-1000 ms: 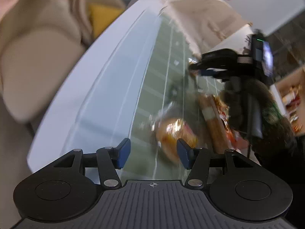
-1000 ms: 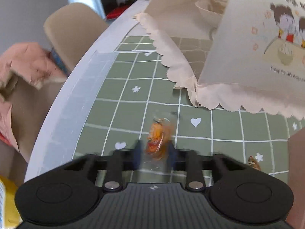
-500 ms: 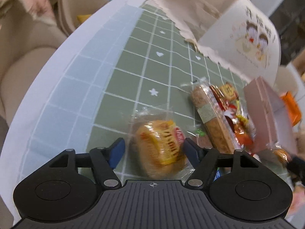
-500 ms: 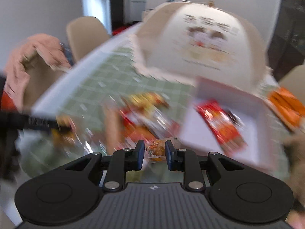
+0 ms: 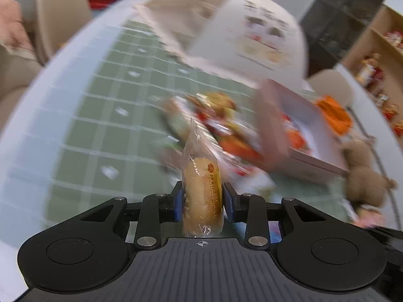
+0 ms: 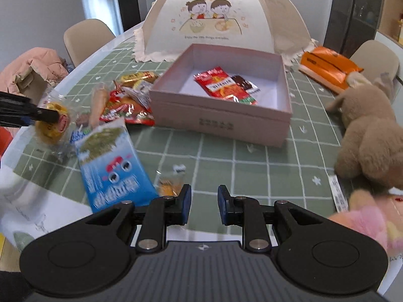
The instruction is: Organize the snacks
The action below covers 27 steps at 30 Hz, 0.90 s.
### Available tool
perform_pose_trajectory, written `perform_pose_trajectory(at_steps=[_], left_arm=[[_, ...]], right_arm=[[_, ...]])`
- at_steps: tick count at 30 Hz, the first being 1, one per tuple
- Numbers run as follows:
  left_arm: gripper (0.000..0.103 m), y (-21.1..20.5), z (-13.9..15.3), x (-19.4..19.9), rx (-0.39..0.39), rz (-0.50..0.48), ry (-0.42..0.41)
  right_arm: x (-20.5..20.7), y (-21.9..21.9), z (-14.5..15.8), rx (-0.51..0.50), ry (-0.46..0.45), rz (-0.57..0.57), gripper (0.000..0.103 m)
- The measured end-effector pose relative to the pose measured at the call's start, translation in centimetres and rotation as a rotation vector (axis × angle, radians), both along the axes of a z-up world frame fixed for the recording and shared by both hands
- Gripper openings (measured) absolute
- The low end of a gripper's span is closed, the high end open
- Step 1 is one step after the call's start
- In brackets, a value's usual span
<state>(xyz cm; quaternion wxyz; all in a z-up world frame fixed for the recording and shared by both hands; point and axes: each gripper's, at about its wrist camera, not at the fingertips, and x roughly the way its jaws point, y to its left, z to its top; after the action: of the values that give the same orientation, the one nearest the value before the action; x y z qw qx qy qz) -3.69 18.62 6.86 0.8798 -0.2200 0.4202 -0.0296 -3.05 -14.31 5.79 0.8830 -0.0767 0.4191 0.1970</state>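
My left gripper (image 5: 202, 202) is shut on a round yellow cake in a clear wrapper (image 5: 202, 191), held edge-on above the green checked tablecloth; it also shows in the right wrist view (image 6: 51, 120) at far left. My right gripper (image 6: 202, 202) is open and empty, low over the cloth. A small orange wrapped snack (image 6: 168, 185) lies just left of its left finger. A pink open box (image 6: 221, 118) holds red snack packets (image 6: 219, 83). A pile of snacks (image 6: 126, 95) and a blue bag (image 6: 110, 166) lie left of the box.
A cream mesh food cover (image 6: 214, 17) stands behind the box. A brown plush toy (image 6: 367, 130) sits at the right, an orange package (image 6: 327, 65) behind it. Chairs (image 6: 85, 37) and a pink jacket (image 6: 32, 70) are at the left table edge.
My left gripper closed on the round cake and lifted it off the cloth. My right gripper opened and let go of the small orange snack, which now lies on the cloth.
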Motion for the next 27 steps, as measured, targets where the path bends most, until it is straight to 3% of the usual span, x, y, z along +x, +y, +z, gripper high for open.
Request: perform_pose_trajectory(at_steps=[5,10,15,18,23,27], left_arm=[[0.036,-4.4,0.8,-1.7,-0.072,-0.093,0.005],[0.036,-7.7,-0.7,-1.4,-0.081,-0.187,0.049],[0.036,-8.5,0.4,-0.2,-0.121,-0.202,0.028],[0.036,-8.4,3.3,1.7,-0.202,-0.204,-0.044],[0.037,-9.5,10.4,7.3,-0.248,-0.193,-0.281],[0.037,-9.2,11.3,10.3,-0.229,-0.094,-0.367]], right_arm=[[1.0,0.5,-1.1,0.041,0.046,0.106,0.026],[3.5,3.0,-3.7,0.048,0.141,0.149,0.033],[2.3,3.1,-2.6,-0.003,0.107,0.183,0.025],[1.2,1.1,-0.8,0.000,0.061,0.161,0.024],[1.4,-1.7,1.8,0.045,0.019,0.075,0.024],[1.6,-2.4,3.6,0.022,-0.055,0.040,0.024]])
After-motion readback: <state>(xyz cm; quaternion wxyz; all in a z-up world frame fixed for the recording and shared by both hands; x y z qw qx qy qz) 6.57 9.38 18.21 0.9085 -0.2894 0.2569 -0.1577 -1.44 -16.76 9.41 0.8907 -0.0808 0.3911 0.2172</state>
